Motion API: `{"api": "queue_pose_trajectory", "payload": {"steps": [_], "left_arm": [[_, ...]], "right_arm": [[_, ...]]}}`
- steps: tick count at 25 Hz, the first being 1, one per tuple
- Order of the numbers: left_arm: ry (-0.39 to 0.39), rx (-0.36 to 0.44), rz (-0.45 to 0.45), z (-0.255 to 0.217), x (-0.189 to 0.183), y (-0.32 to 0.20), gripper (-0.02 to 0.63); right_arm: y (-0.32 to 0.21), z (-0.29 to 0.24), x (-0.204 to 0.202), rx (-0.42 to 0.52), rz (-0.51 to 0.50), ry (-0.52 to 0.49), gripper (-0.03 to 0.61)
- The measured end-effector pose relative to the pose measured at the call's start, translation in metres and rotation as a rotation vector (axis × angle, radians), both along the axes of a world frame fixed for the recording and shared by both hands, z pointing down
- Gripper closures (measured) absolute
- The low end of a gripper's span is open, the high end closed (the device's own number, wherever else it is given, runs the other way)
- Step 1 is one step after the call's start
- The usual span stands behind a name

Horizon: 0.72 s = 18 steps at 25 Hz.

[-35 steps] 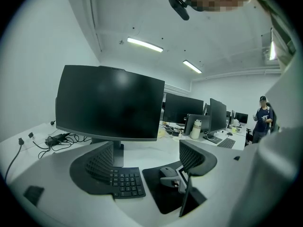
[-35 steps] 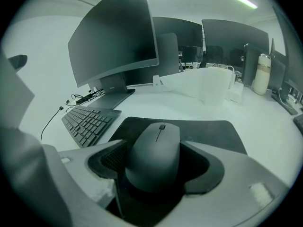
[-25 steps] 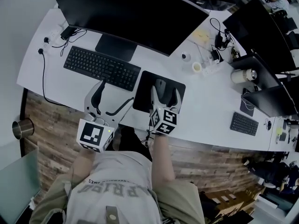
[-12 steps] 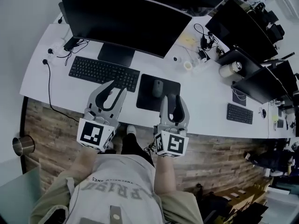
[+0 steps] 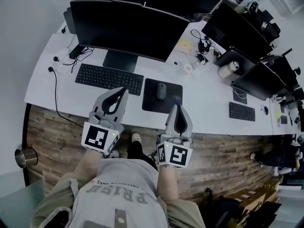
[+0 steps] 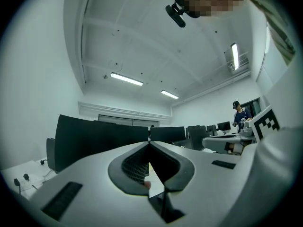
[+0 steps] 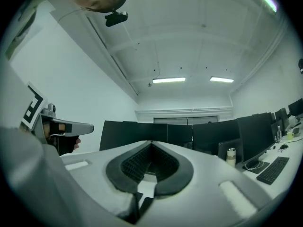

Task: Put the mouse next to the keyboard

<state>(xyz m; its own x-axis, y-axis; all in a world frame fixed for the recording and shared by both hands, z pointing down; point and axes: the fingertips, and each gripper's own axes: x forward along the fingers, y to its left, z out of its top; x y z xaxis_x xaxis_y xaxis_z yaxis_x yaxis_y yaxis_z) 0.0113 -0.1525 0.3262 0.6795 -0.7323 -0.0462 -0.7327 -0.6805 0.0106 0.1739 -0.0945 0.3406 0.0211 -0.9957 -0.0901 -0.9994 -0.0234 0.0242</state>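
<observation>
White desk [image 5: 209, 99] over a wood floor [image 5: 61, 132], monitors [image 5: 128, 30] in rows down the room. And the mouse [image 5: 161, 90] sits on its black pad [image 5: 149, 102], just right of the keyboard [image 5: 109, 78]. Left gripper [image 5: 124, 90] and right gripper [image 5: 177, 107] have both just clamped shut on nothing, near the desk's front edge.

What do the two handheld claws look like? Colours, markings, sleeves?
Both the left claw and right claw have pale grey plastic shells lined with black ribbed pads. Each carries a cube of black-and-white square markers at the rear. No cables visible. The person wears a grey short-sleeved T-shirt.
</observation>
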Motion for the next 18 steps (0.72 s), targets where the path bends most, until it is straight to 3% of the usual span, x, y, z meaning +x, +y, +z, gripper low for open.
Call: {"api": "queue_pose_trajectory", "payload": {"steps": [18], "left_arm": [[0.01,0.034,0.051,-0.013,0.005,0.013,0.603]], "right_arm": [[0.014,-0.024,0.0,0.034,0.08,0.072,0.578]]}}
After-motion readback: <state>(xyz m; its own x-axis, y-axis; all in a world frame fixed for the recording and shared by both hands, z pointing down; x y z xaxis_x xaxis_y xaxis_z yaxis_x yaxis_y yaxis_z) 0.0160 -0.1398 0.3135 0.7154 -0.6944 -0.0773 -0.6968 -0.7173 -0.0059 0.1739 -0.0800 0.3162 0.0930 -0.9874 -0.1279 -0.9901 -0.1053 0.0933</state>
